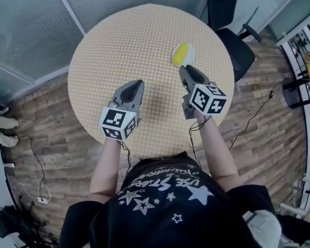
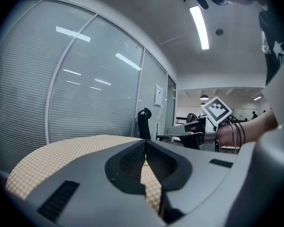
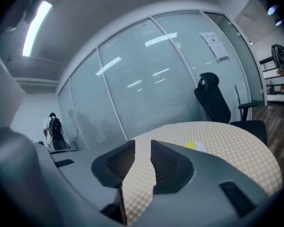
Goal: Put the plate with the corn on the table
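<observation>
A small white plate with a yellow corn cob (image 1: 183,54) lies on the round tan table (image 1: 119,45), at its far right part. In the right gripper view the plate with the corn (image 3: 195,146) shows just right of the jaws, lying on the tabletop. My right gripper (image 1: 185,70) hovers just short of the plate, jaws apart with nothing between them (image 3: 143,143). My left gripper (image 1: 137,84) hangs over the table's middle, well left of the plate. Its tips meet and hold nothing (image 2: 145,144).
A black office chair (image 1: 232,35) stands behind the table at the far right. Frosted glass walls (image 1: 26,25) run along the far left. Cables (image 1: 36,174) lie on the wooden floor. The right gripper's marker cube (image 2: 217,110) shows in the left gripper view.
</observation>
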Demonstrator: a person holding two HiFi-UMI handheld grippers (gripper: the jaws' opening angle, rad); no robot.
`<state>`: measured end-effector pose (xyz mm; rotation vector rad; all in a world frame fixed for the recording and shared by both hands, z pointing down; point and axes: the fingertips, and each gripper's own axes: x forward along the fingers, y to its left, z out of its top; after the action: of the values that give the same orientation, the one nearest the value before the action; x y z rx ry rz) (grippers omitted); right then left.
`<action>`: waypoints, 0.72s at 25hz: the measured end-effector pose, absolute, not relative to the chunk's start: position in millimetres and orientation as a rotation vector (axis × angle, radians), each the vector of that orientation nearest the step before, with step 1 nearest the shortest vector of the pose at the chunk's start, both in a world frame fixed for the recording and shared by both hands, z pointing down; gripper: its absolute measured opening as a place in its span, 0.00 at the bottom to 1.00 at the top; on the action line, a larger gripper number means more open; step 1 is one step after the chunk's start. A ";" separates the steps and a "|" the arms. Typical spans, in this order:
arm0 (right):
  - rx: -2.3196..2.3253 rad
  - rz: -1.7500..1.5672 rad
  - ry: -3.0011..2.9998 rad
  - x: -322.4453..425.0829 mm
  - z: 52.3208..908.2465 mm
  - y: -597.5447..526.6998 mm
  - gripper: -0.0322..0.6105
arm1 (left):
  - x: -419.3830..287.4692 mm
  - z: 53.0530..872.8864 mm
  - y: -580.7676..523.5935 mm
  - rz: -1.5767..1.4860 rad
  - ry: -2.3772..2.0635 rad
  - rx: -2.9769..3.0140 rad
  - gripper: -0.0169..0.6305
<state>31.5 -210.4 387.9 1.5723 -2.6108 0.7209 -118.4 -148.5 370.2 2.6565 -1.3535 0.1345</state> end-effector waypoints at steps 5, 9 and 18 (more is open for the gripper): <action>1.657 0.814 -2.677 13.7 386.6 -155.2 0.22 | -130.2 368.7 -117.6 0.130 -1.242 2.727 0.04; 1.713 0.750 -2.627 13.9 398.7 -101.9 0.21 | -117.8 381.3 -92.8 0.153 -1.102 2.775 0.04; 1.704 0.600 -2.532 19.5 408.4 -26.3 0.16 | -68.6 386.3 -32.7 0.190 -0.861 2.931 0.04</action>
<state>19.5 -26.3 408.4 1.7038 -2.5324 0.6000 -68.6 -32.7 386.3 2.9308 -0.8607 0.1902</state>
